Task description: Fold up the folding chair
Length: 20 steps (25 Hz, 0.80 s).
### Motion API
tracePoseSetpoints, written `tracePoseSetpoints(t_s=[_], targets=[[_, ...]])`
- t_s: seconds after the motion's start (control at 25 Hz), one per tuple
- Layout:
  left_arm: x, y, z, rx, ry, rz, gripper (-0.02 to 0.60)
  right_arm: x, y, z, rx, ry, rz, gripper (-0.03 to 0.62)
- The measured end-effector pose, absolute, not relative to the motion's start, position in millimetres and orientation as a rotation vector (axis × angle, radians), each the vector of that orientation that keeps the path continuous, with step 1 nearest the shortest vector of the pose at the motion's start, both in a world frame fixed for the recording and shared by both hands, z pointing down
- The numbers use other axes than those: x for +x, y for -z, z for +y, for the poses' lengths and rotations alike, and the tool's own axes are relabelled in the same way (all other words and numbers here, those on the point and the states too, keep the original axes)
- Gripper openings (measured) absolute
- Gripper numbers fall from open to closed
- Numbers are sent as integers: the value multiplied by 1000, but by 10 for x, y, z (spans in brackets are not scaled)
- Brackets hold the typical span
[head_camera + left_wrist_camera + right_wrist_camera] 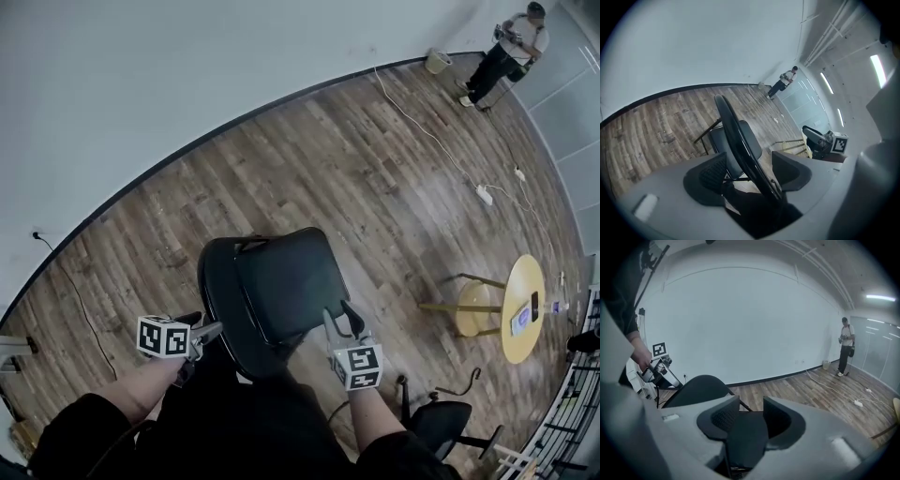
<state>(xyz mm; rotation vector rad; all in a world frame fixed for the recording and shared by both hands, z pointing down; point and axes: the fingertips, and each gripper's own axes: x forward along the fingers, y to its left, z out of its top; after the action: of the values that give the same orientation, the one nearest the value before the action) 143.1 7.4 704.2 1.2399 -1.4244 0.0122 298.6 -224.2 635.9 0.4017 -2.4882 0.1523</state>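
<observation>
**Both grippers on the black chair**

The folding chair (281,286) stands on the wooden floor (356,178) directly below us. Its seat (747,437) is tilted and its rounded backrest (736,136) lies on our left.

Our left gripper (214,330) is at the backrest. Its jaws are apart, and the thin black rim runs between them, nearer one pad, with a clear gap to the other.

Our right gripper (340,319) is at the seat's near edge. The padded edge fills the gap between its jaws, but we cannot tell whether the pads press on it.

To the right of the chair stands a round yellow counter (523,277). Beyond the chair, a white power strip (484,194) lies on the boards. Far past it, at the wall, stands a person (511,47).
</observation>
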Motion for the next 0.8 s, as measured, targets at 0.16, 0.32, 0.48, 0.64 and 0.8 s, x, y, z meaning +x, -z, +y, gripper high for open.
tracePoseSetpoints(t_s=[0.16,0.32,0.48,0.64,0.8], targets=[[1518,-7117,63,1166,49,-1420,313,3077,-6588,-2413,383,-191,-2447,156],[1602,-7209,53,1128,54,-1395,307,3099,-6807,-2596,401,-216,-2419,158],[1683,-7286,46,1082,52,-1377,298,3123,-7058,-2757,409,-232,-2379,158],[1737,-7312,5,1050,63,-1375,288,3171,-7390,-2936,411,-287,-2323,174],[1769,-7335,-5,1035,58,-1370,279,3185,-7777,-3058,370,-317,-2250,212]])
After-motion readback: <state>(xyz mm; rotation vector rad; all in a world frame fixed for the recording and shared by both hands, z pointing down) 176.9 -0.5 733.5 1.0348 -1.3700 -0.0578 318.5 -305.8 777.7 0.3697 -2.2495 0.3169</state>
